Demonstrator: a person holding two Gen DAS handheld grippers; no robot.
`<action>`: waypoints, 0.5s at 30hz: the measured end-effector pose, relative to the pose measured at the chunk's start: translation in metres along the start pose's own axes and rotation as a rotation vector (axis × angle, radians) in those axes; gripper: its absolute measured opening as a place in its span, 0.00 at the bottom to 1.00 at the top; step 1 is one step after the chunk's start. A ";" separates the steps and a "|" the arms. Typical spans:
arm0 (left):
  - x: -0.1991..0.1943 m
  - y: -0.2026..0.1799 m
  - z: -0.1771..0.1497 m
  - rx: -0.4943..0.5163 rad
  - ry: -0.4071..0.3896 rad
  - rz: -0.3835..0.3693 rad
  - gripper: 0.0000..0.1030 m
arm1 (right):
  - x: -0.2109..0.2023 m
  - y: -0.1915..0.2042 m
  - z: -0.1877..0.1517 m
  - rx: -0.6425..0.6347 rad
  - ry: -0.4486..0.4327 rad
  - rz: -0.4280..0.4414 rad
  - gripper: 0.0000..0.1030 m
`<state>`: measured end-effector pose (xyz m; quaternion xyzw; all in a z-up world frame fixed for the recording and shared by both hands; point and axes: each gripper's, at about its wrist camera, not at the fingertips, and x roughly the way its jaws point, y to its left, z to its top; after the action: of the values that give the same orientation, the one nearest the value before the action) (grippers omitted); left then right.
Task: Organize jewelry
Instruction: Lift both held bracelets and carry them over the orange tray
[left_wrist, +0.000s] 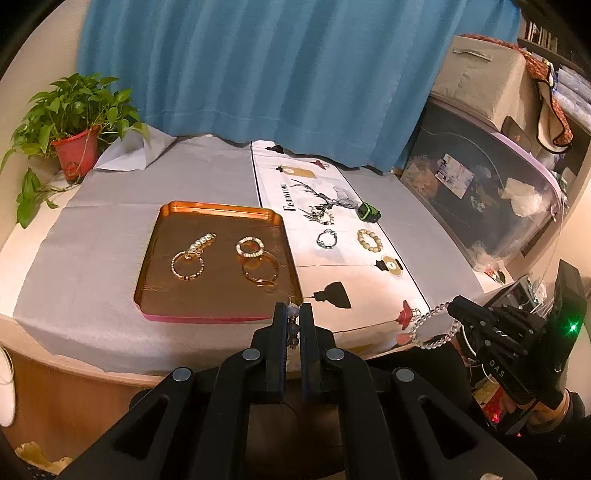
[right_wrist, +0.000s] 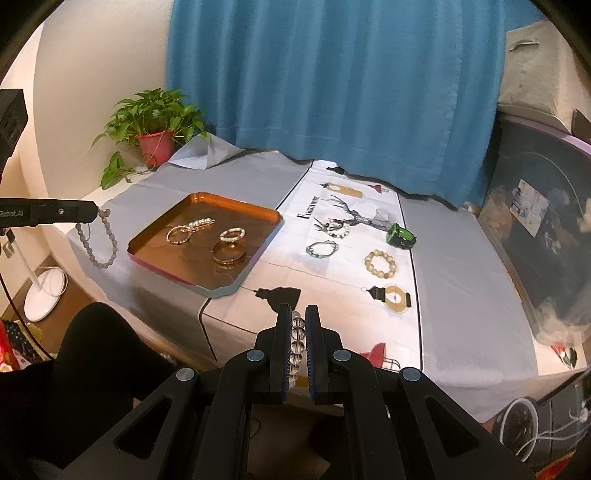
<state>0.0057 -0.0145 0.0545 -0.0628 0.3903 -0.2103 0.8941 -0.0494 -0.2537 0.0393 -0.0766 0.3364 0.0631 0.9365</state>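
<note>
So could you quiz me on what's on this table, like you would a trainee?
1. True or false: both grippers hold beaded bracelets.
2. How many bracelets lie loose on the white printed cloth?
3. The tray sits: A) on the grey cloth, B) on the printed cloth.

Key
1. True: left gripper grips a grey bead bracelet, right gripper a clear bead bracelet.
2. Three.
3. A.
</note>
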 end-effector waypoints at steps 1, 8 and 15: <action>0.001 0.002 0.001 -0.004 0.001 0.000 0.04 | 0.002 0.001 0.001 -0.003 0.001 0.004 0.08; 0.010 0.019 0.010 -0.025 0.002 0.018 0.04 | 0.019 0.013 0.019 -0.025 0.000 0.031 0.08; 0.017 0.041 0.023 -0.045 -0.009 0.034 0.04 | 0.046 0.032 0.043 -0.045 -0.009 0.091 0.08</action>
<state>0.0460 0.0139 0.0470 -0.0772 0.3920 -0.1859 0.8977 0.0068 -0.2110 0.0391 -0.0821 0.3337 0.1136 0.9322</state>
